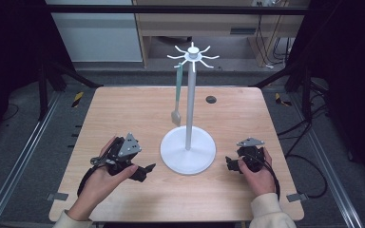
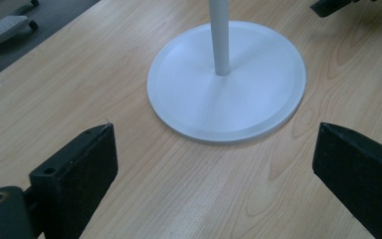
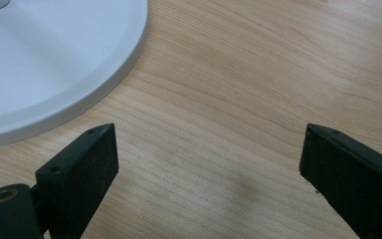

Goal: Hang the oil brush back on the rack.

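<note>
Spatula: pale green flat spatula with a long slim handle (image 1: 177, 95) hangs from one hook at the left of the hook crown, blade down, just beside the pole and clear of the base.
Rack: tall white metal stand with a round flat base, a slim upright pole and a crown of curved hooks on top (image 1: 188, 107) stands at the middle of the light wooden table (image 1: 123, 102).
Hooks: one carries the spatula; the other hooks that I can make out are bare.
Base plate: the round white disc (image 2: 258, 94) carries nothing but the pole.
Left gripper: left gripper (image 1: 142, 172) lies low on the table, just left of the base, held by the left hand (image 1: 105, 178); its jaws stand wide apart with bare wood and the disc beyond them in the left gripper view.
Right gripper: right gripper (image 1: 231, 164) sits low at the right of the base in the right hand (image 1: 256, 175); its jaws are spread apart too, nothing between them, the rim of the disc at the upper left in the right gripper view.
Step in hand: both tools look to be at rest beside the rack, neither reaching for the spatula, so I judge this a start or a pause.
Next move: probably lifting one gripper up to the handle, closing on it below the hook, then raising it off the hook without rocking the rack; the other could steady the base.
Other: small dark round mark (image 1: 211, 99) on the table behind the rack.
</note>
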The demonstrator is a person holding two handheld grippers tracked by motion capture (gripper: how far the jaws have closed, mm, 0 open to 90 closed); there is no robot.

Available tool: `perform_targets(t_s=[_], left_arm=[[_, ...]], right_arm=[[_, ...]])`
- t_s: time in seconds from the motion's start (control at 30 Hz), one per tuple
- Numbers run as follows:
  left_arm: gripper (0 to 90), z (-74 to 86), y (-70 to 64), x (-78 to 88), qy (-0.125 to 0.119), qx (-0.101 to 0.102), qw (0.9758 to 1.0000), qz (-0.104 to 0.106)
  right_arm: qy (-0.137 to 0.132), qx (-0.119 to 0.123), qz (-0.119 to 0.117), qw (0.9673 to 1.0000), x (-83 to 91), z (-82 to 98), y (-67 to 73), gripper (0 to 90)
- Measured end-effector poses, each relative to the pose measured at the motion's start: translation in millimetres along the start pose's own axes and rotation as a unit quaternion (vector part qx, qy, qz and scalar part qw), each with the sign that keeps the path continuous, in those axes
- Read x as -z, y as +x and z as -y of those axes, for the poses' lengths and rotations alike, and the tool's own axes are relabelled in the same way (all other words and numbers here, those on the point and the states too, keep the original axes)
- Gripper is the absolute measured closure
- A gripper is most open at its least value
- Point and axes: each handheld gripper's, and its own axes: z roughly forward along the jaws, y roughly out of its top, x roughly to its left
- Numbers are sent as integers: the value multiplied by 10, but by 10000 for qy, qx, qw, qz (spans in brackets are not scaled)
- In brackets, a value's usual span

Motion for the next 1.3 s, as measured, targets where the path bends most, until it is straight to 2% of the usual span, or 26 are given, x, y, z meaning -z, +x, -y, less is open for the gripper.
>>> perform_targets(t_s=[0.27,0.67,1.0,1.3], left_arm=[[37,213,32,-90,202,89,9997,-37],[37,514,134,-155,311,297,9990,-110],[35,772,286,-185,376,563,9972,-328],[36,986,399,-185,492,749,9951,-410]], right_arm=[[22,12,-10,10000,0,0,4,90],[27,20,-5,10000,-5,1,4,90],[30,31,-11,10000,-6,1,8,90],[52,32,-17,10000,-12,1,19,90]])
